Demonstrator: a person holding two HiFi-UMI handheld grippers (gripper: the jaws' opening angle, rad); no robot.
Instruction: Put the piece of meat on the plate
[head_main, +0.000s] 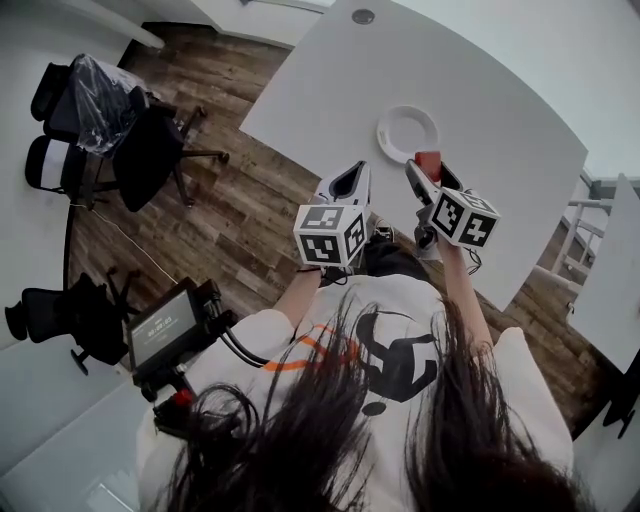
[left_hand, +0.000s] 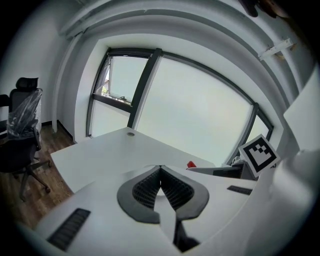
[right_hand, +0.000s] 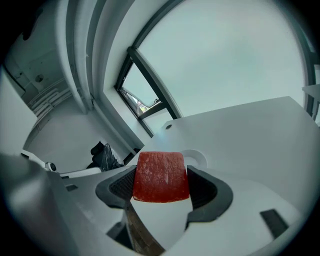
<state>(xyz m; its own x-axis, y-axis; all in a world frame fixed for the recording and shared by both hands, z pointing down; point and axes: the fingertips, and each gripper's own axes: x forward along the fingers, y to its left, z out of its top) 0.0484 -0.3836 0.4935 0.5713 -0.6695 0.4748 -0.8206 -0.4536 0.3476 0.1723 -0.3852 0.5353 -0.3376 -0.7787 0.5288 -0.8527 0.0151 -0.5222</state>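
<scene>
Piece of meat (right_hand: 161, 176), a red slab, is clamped flat between the right gripper's (right_hand: 162, 184) jaws, held above the table (head_main: 500, 120). At its 9 o'clock, the left gripper (left_hand: 160, 174) has its jaws pressed together with nothing between them. Both forearms reach forward side by side past the near table edge. Just beyond, at 11 o'clock from the slab, lies the white plate (head_main: 384, 120).

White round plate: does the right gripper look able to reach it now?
Probably yes: the right gripper, shut on the red slab of meat, hangs just short of the white round plate, with bare white table between.
</scene>
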